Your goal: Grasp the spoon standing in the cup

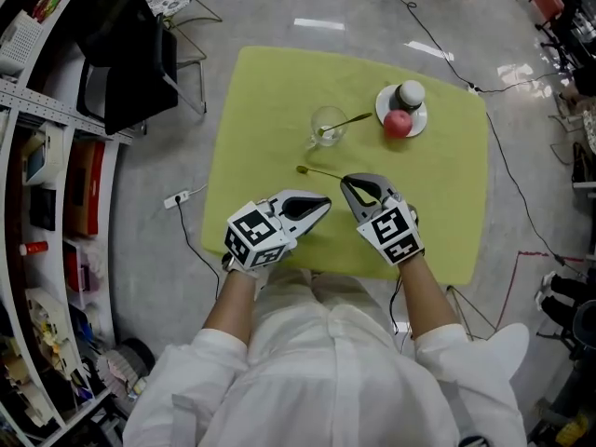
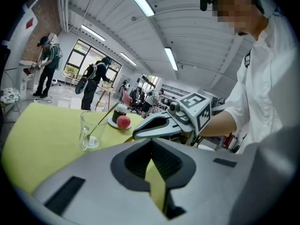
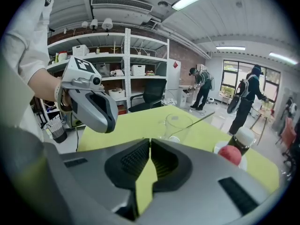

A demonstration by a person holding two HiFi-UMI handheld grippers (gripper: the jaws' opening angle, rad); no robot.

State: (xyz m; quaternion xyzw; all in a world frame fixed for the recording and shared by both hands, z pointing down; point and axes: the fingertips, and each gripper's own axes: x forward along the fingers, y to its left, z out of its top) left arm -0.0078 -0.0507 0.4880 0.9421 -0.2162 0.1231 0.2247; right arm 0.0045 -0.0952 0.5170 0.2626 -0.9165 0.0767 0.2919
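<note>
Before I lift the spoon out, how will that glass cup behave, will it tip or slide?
The cup looks like thin clear glass holding only the spoon, so it is probably light and fragile. The spoon leans against its rim, so a sideways pull could tip it. Lifting along the handle seems safer.

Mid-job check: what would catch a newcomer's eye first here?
A bright yellow-green tablecloth fills the centre; on it a clear glass cup holds a slanted metal spoon, beside a red apple on a small white plate. The left gripper and right gripper are at the near edge, jaws together.
</note>
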